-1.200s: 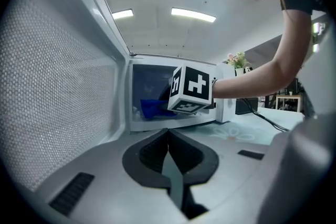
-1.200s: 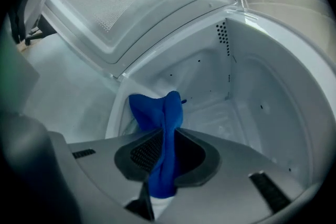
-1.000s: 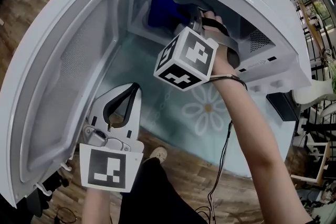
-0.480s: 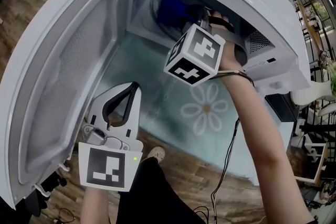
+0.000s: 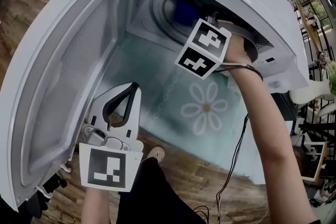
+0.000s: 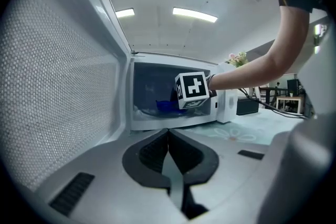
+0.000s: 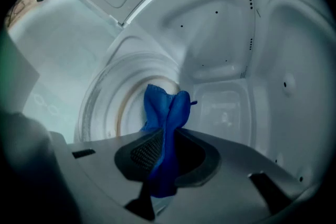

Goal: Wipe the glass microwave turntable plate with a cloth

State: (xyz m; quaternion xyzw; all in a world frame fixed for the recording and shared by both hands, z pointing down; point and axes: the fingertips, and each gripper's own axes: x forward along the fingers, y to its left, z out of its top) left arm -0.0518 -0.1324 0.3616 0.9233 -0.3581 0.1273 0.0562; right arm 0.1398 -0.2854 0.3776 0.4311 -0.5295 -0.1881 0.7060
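The glass turntable plate [image 7: 113,105] lies on the floor of the open microwave, and its rim [image 5: 160,8] shows in the head view. My right gripper [image 7: 164,139] is inside the cavity, shut on a bunched blue cloth [image 7: 167,107] that stands up from its jaws over the plate. In the head view the cloth [image 5: 184,8] peeks out beyond the right gripper's marker cube [image 5: 203,49]. My left gripper [image 5: 134,87] hangs outside, in front of the door, with its jaws together and nothing in them; from the left gripper [image 6: 168,132] view the cloth [image 6: 167,106] looks small and far.
The microwave door [image 5: 68,76] stands wide open at the left. The cavity's white walls [image 7: 273,60] close in around the right gripper. The microwave sits on a teal cover with a flower print [image 5: 207,107]. A black box [image 5: 283,105] lies to the right.
The right gripper has slid rightward inside the microwave with the blue cloth and rolled, showing other cube faces. The left gripper has stayed where it was.
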